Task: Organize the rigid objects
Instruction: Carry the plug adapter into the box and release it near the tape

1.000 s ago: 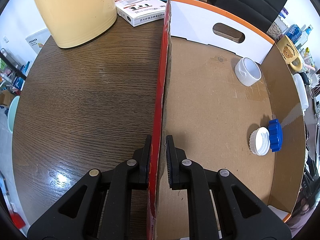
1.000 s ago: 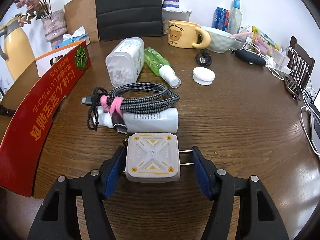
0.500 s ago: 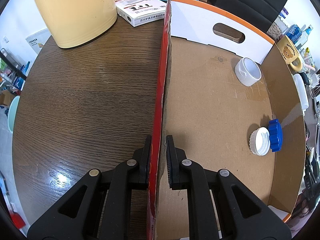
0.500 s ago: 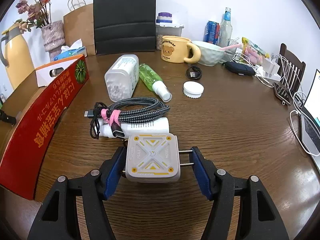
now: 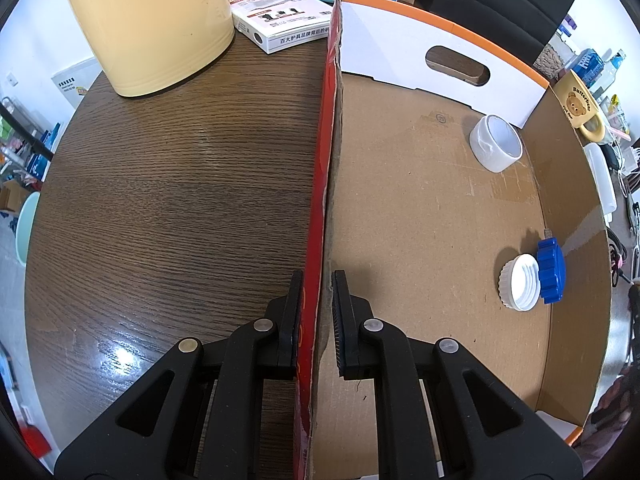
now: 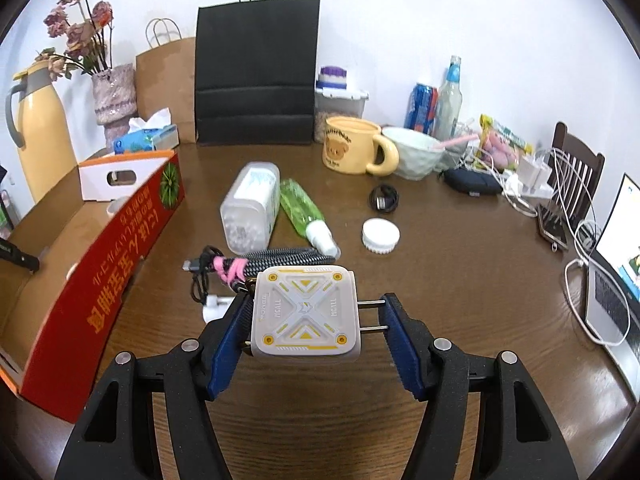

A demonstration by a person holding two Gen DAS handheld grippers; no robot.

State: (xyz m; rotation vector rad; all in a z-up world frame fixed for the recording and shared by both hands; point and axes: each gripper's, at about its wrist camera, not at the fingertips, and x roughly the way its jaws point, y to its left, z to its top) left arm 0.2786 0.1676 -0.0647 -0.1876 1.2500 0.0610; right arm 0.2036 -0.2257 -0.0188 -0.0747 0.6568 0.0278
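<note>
I have the charger clamped in my right gripper, one pad against its flat side and the other bearing on the tips of its two prongs, and it hangs clear above the table; the box lies to its left, red wall toward me; my left gripper straddles the near wall of that box, the outer pad against the red face while a thin gap shows at the inner one, so I judge it a loose steadying hold and cannot tell if it truly pinches; inside the box I see a white cup, a white cap and a blue cap touching it, so a few pieces are sorted; left on the table, by my reading, are the cable bundled just beyond the charger, a white bottle under it, a clear jar, a green spray bottle beside that and a white lid to the right; I would call the job under halfway, with the charger next to go over the wall.
</note>
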